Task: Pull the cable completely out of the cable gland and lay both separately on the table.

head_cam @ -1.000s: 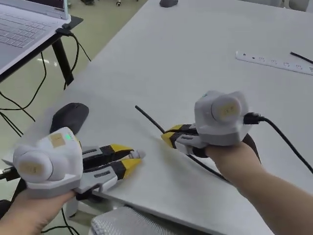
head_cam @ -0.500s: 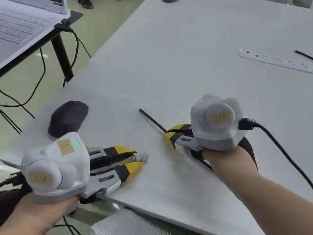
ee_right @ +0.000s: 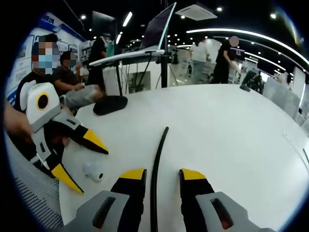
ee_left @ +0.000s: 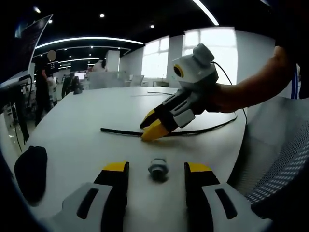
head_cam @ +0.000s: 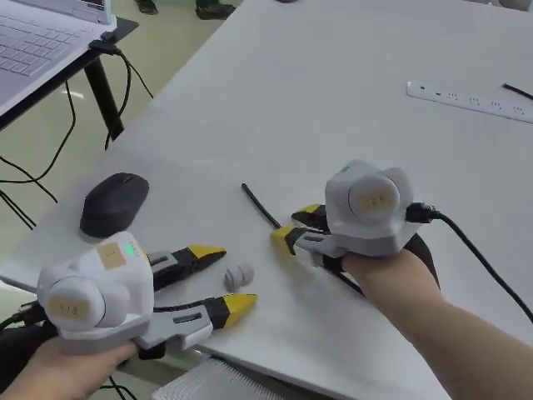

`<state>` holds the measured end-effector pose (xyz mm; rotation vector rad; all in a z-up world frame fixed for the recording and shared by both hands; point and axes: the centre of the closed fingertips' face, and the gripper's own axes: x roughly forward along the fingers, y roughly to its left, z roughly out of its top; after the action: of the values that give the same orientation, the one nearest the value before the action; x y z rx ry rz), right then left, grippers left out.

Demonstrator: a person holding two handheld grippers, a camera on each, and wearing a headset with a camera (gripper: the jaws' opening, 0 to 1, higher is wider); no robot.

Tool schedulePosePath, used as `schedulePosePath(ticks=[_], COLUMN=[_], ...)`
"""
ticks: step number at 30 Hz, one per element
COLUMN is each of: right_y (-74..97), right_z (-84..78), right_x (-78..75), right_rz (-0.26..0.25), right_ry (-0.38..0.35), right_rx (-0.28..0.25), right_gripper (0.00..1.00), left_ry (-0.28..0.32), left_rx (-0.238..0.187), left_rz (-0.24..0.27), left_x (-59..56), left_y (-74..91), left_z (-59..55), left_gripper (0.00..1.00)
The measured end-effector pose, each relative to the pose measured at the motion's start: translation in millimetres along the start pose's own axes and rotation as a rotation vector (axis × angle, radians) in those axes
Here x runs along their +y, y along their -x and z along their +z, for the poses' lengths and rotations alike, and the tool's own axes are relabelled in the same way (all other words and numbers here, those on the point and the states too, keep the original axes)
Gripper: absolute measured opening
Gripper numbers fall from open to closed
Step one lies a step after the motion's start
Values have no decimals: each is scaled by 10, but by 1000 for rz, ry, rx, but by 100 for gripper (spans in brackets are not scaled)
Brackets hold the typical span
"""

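The small grey cable gland [head_cam: 238, 277] lies on the white table [head_cam: 333, 100], free of the cable. It sits between the spread jaws of my left gripper [head_cam: 226, 277], which is open and not touching it; the left gripper view has the gland [ee_left: 158, 168] centred between the yellow tips. The black cable [head_cam: 258, 204] lies flat on the table and runs under my right gripper [head_cam: 294, 224]. In the right gripper view the cable [ee_right: 159, 150] passes between the parted jaws of that gripper [ee_right: 163, 175], which is open. The gland [ee_right: 94, 170] rests to its left.
A black mouse [head_cam: 114, 202] sits near the table's left edge. A white power strip [head_cam: 466, 100] lies at the far right. A laptop [head_cam: 37, 37] stands on a side stand beyond the left edge. The table's front edge runs just under both hands.
My left gripper has opened and the gland now lies loose on the table between its jaws. The right gripper's jaws have parted around the cable.
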<state>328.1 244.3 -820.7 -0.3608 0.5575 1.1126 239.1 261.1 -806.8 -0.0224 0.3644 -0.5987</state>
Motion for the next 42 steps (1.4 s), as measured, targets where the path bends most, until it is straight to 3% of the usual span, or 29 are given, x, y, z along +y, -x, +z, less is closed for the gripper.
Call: schedulePosePath(ticks=[1, 4, 6, 8, 9, 10, 11, 13, 15, 20, 22, 23, 25, 28, 29, 33, 37, 42], right_y=[-19, -38, -18, -8, -4, 5, 31, 92, 157, 416, 609, 735, 924, 1309, 1410, 1861, 2277, 2667], right_z=[25, 11, -16, -13, -9, -9, 6, 29, 31, -15, -90, -141, -224, -319, -362, -563, -749, -973], right_x=[-24, -43, -41, -31, -36, -46, -74, -99, -140, -319, -430, -495, -601, -799, -862, -1040, -1147, -1197], right_rz=[-14, -31, -38, -42, -45, -60, -75, -73, -79, -118, -152, -166, -190, -232, -258, -318, -373, -395], right_ry=[3, -9, -34, -75, -78, -74, -71, -85, -91, -103, -93, -98, -118, -233, -241, -279, -294, -321], right_rx=[-11, -9, -5, -20, -24, -31, -44, -53, -53, -40, -18, -10, 5, -35, -32, -16, -12, -4], right_gripper=[33, 50, 59, 76, 85, 95, 99, 99, 99, 99, 99, 99, 99, 99, 99, 99, 99, 99], left_ry=[38, 57, 67, 82, 84, 77, 67, 35, 44, 36, -23, -41, -41, -28, -23, -29, -52, -62], left_rx=[-24, -41, -27, -21, -27, -63, -77, -92, -90, -64, -54, -46, -43, -44, -49, -89, -87, -89], left_rz=[-9, -11, -11, -7, -13, -8, -2, 25, 22, 17, 38, 23, 13, 3, 2, -20, -52, -79], left_x=[2, 29, 18, 29, 28, 56, 75, 126, 123, 162, 210, 184, 167, 153, 146, 34, -99, -299], left_y=[-14, -43, -54, -63, -55, -49, -49, -38, -41, -55, -65, -91, -135, -227, -251, -375, -477, -549], left_z=[33, 53, 74, 94, 109, 175, 205, 258, 306, 366, 395, 401, 431, 533, 574, 829, 966, 1101], left_gripper=[59, 86, 90, 99, 100, 99, 100, 100, 100, 100, 100, 100, 100, 100, 100, 100, 100, 100])
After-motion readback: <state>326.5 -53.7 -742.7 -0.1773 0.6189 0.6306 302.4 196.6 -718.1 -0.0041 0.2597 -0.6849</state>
